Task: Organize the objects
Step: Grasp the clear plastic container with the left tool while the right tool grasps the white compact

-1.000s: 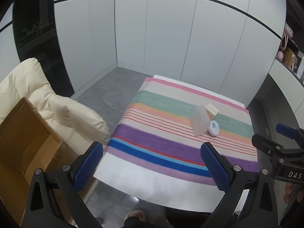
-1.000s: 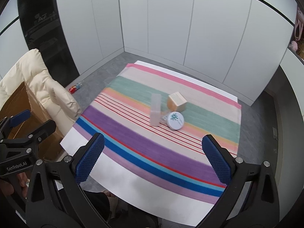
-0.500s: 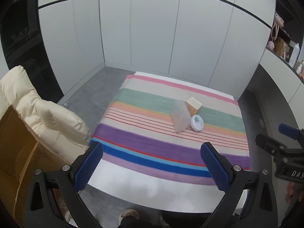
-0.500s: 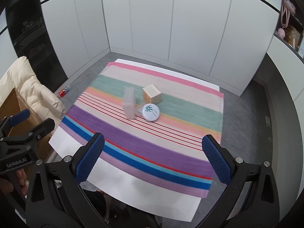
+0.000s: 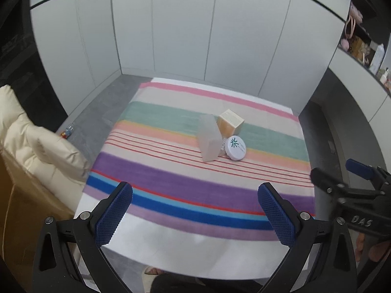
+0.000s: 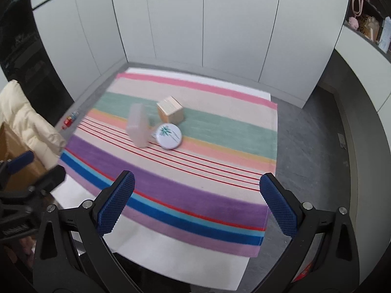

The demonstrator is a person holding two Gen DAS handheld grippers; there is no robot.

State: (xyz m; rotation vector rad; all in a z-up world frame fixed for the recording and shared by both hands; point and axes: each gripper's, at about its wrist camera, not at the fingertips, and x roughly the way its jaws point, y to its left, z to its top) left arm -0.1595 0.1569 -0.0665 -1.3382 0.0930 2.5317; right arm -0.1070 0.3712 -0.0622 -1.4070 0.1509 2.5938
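Note:
Three objects cluster mid-table on the striped cloth [image 5: 171, 185]: a frosted translucent box [image 5: 209, 140] standing on end, a tan cardboard cube [image 5: 229, 123] behind it, and a round white tin with a green leaf print [image 5: 235, 147] leaning beside them. The right wrist view shows the same box [image 6: 138, 128], cube [image 6: 170, 109] and tin [image 6: 169, 136]. My left gripper [image 5: 193, 210] hovers open over the cloth's near edge, holding nothing. My right gripper [image 6: 195, 202] is open and empty too, well short of the objects.
A cream padded jacket [image 5: 29, 146] drapes over a brown cardboard box [image 5: 22, 210] left of the table. A small red bottle [image 6: 70, 119] lies on the grey floor. Shelves with knick-knacks [image 5: 364, 48] are at the right. White cabinet doors stand behind.
Both views have swung so the table and objects sit more centred. The objects themselves have not moved, and both grippers stayed open.

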